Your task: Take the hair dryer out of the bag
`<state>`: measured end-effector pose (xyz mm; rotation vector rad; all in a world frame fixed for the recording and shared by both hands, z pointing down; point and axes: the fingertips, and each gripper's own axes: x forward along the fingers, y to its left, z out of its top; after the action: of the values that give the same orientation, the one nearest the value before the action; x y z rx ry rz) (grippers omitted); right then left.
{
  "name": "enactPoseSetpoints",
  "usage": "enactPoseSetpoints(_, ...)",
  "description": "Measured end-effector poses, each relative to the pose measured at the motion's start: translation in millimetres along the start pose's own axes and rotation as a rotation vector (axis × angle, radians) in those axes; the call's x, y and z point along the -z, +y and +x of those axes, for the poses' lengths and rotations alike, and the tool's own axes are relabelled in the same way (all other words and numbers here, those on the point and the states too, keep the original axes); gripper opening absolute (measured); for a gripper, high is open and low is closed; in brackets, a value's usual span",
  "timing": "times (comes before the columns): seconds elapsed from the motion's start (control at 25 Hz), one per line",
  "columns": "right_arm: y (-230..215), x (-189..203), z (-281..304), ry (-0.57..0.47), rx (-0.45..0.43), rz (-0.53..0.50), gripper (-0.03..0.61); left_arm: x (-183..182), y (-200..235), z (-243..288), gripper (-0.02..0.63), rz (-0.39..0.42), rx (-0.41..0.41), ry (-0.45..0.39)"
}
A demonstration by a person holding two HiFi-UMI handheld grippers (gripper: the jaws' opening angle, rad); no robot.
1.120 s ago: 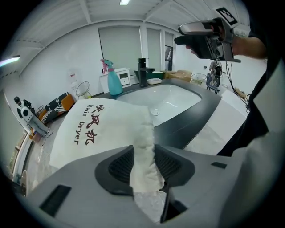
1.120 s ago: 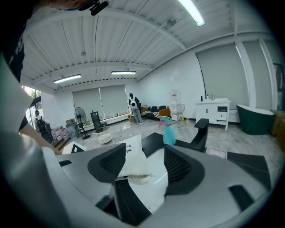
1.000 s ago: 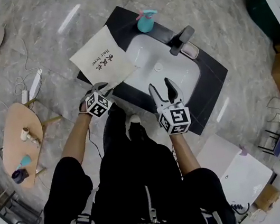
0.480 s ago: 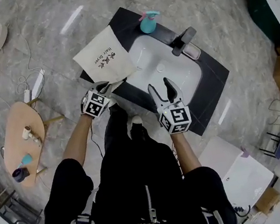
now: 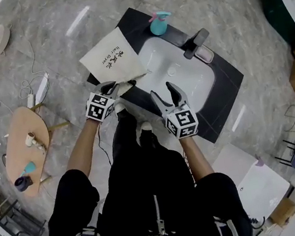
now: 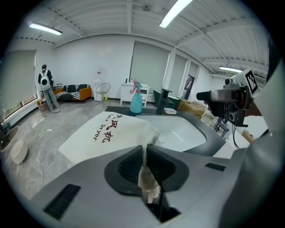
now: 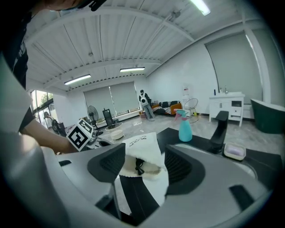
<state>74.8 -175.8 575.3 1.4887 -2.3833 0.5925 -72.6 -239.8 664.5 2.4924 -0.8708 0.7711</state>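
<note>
A cream cloth bag [image 5: 110,59] printed "Hair Dryer" lies on the black counter [image 5: 226,81], left of the white sink [image 5: 188,76]. My left gripper [image 5: 112,85] is shut on the cloth at the bag's near mouth edge and holds that edge raised; in the left gripper view a fold of bag [image 6: 111,131] cloth is pinched between the left gripper [image 6: 144,150] jaws. My right gripper [image 5: 162,90] stands open over the sink's near rim, just right of the bag. In the right gripper view the bag's [image 7: 143,149] open mouth faces the right gripper [image 7: 143,158], and a small black part [image 7: 139,167] shows inside. The hair dryer itself is hidden.
A teal spray bottle [image 5: 156,22] stands at the counter's far edge. A black faucet [image 5: 193,41] and a soap dish [image 5: 202,54] sit behind the sink. A small wooden table [image 5: 24,142] stands on the floor to the left, with cables near it.
My left gripper has shut on the bag's mouth edge and lifted it. My right gripper has shifted left, toward the bag's mouth.
</note>
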Motion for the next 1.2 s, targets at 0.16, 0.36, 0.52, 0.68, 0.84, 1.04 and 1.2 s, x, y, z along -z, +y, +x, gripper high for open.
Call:
enactPoseSetpoints(0.16, 8, 14, 16, 0.05, -0.043, -0.002, 0.273, -7, 6, -1, 0.048, -0.017, 0.0, -0.016)
enactPoseSetpoints(0.36, 21, 24, 37, 0.096, -0.088, 0.001, 0.273, -10, 13, -3, 0.046, -0.037, 0.004, -0.02)
enactPoseSetpoints(0.52, 30, 32, 56, 0.135, -0.115, -0.015, 0.273, -12, 20, -2, 0.046, -0.049, 0.011, -0.023)
enactPoseSetpoints(0.68, 37, 42, 72, 0.176, -0.139, -0.018, 0.275, -14, 26, -1, 0.046, -0.064, 0.016, -0.029)
enactPoseSetpoints(0.84, 42, 56, 91, 0.229, -0.164, -0.015, 0.275, -16, 32, 1, 0.046, -0.072, 0.025, -0.035)
enactPoseSetpoints(1.04, 44, 70, 113, 0.272, -0.158, -0.01, 0.275, -18, 36, 3, 0.046, -0.08, 0.038, -0.035)
enactPoseSetpoints(1.2, 43, 81, 133, 0.303, -0.138, -0.004, 0.275, -17, 36, 5, 0.048, -0.089, 0.049, -0.036)
